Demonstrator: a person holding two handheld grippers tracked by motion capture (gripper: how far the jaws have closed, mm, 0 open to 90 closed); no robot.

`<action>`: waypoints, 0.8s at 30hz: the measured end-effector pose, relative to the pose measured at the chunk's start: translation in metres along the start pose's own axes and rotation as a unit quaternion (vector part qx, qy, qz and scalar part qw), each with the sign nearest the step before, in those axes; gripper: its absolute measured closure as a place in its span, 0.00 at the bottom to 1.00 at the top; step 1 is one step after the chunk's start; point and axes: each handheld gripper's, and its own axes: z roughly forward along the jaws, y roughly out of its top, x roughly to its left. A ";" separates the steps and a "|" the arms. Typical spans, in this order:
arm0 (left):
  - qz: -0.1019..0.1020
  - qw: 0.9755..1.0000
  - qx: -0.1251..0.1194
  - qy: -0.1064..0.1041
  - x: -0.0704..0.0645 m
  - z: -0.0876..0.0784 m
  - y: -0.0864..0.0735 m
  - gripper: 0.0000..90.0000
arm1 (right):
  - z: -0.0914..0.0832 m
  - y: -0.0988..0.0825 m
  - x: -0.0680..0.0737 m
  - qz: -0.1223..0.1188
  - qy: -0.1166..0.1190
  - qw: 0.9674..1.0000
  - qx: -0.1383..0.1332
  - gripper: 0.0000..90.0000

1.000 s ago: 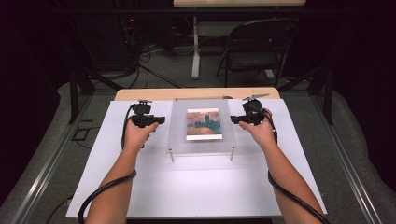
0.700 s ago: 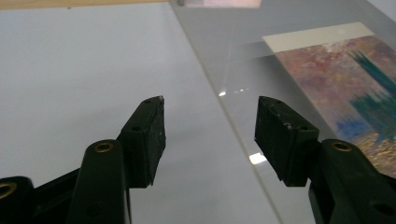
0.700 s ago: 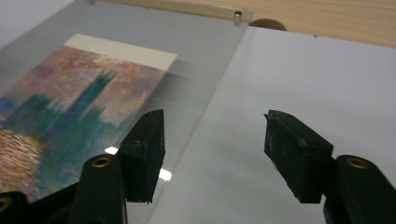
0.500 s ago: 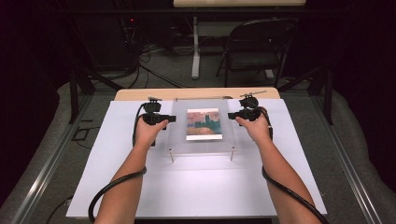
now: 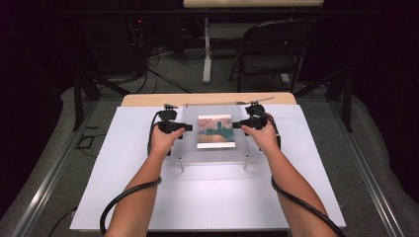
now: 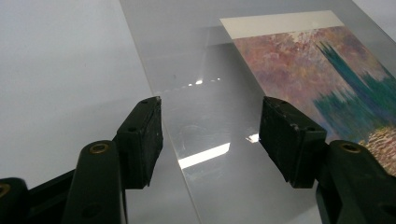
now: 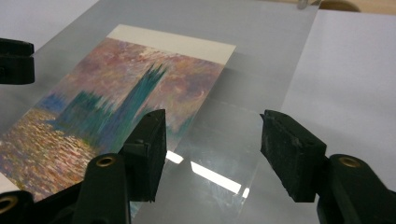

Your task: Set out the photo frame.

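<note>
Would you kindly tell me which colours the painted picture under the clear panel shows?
Pink-purple sky, teal towers, orange-gold below on the painted picture; best in the right gripper view.

You are in a lab-like recording room: dark curtained walls, a white-covered table [image 5: 123, 187] on a metal frame, cables [image 5: 163, 79] across the grey floor, a folding chair [image 5: 269, 54] behind.

Beyond the tongs, past the far wooden edge of the white-topped bench [image 5: 123, 197], a dark folding metal chair [image 5: 269, 54] stands on the grey carpeted floor [image 5: 173, 79]. Left of it rises the white post leg [image 5: 207, 49] of a pale second table [image 5: 247, 3]. Black cables [image 5: 148, 64] trail over the floor further left. The room behind lies dark; light falls on the bench alone.
</note>
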 end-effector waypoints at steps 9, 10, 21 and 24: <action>-0.017 1.000 0.001 -0.021 0.005 0.003 -0.002 0.40 | 0.002 0.000 0.000 0.011 0.012 1.000 0.006 0.43; -0.018 1.000 0.001 -0.021 0.005 0.003 -0.002 0.40 | 0.002 0.000 0.000 0.011 0.011 1.000 0.006 0.43; -0.023 0.999 0.004 -0.026 0.005 0.004 -0.003 0.36 | 0.005 -0.004 -0.008 0.030 0.006 0.999 0.032 0.41; -0.021 0.999 0.008 -0.028 0.005 0.004 -0.002 0.36 | 0.006 -0.004 -0.009 0.037 0.017 0.999 0.034 0.40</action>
